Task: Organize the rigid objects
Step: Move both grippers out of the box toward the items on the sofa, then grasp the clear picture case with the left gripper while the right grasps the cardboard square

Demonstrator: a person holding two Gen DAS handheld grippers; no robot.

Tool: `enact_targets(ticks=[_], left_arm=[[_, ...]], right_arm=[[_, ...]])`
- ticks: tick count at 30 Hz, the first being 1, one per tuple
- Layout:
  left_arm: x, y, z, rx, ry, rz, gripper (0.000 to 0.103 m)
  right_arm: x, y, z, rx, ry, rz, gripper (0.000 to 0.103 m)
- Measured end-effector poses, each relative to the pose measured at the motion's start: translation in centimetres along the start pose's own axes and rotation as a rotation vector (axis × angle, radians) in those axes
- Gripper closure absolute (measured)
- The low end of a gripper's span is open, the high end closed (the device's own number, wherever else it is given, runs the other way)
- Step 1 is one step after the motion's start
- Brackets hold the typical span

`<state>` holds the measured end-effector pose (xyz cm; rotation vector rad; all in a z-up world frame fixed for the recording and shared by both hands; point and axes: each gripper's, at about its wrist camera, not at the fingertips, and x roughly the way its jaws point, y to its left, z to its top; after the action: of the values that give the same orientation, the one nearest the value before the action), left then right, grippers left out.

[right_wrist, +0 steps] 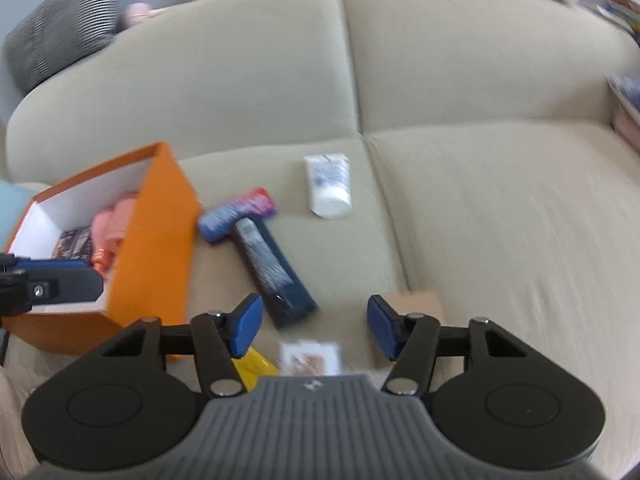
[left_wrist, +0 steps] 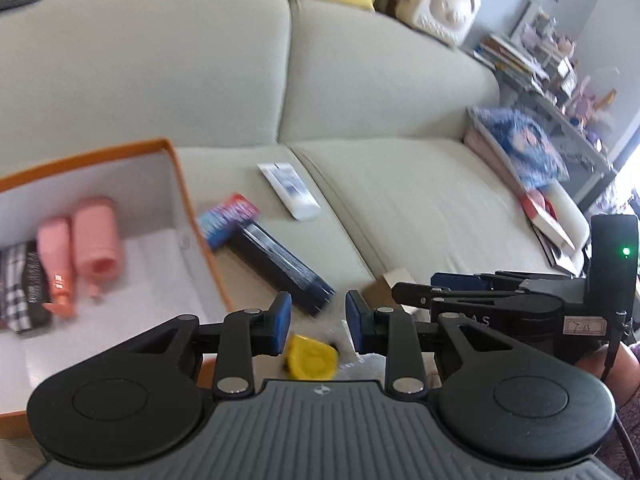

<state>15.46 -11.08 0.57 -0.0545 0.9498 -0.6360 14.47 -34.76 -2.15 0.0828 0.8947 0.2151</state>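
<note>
Both my wrist cams look steeply down at the sofa seat [left_wrist: 420, 200] up close, sharing the orange box [right_wrist: 160, 240].

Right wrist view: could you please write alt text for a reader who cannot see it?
An open, empty right tool hovers over a beige sofa strewn with items: a long dark box, a blue-and-red pack and a white tube. An orange box at left holds pink bottles.

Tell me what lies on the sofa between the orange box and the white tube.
Between the orange box and the white tube lie a blue-and-red tube and, touching it, a long dark box. Both wrist views show this.
</note>
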Motion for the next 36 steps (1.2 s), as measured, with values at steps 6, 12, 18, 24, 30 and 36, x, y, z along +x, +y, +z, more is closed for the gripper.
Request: enact_targets(ticks=[6, 12, 18, 24, 30, 36], left_arm=[[3.0, -2.3, 0.1, 0.014, 0.058, -0.020, 0.071], [6.2, -3.7, -0.2, 0.018, 0.153, -0.058, 0.071], [9.6, -5.0, -1.5, 0.025, 0.249, -0.030, 0.055], [11.8, -5.5, -2.1, -0.090, 0.293, 0.038, 0.039], [13.5, -6.6, -2.4, -0.077, 0.296, 0.122, 0.034], [14.3, -6.5, -2.9, -0.087, 0.324, 0.153, 0.038]], right_arm=[[1.1, -2.7, -0.5, 0.050, 0.029, -0.036, 0.049], [2.7, -4.5, -0.7, 0.073, 0.070, -0.063, 0.049], [4.2, -6.8, -1.2, 0.128, 0.120, -0.083, 0.048], [4.7, -8.1, -1.1, 0.149, 0.126, -0.059, 0.044], [5.7, -9.1, -0.5, 0.171, 0.156, -0.009, 0.039], [7.3, -8.5, 0.1, 0.118, 0.189, 0.026, 0.035]])
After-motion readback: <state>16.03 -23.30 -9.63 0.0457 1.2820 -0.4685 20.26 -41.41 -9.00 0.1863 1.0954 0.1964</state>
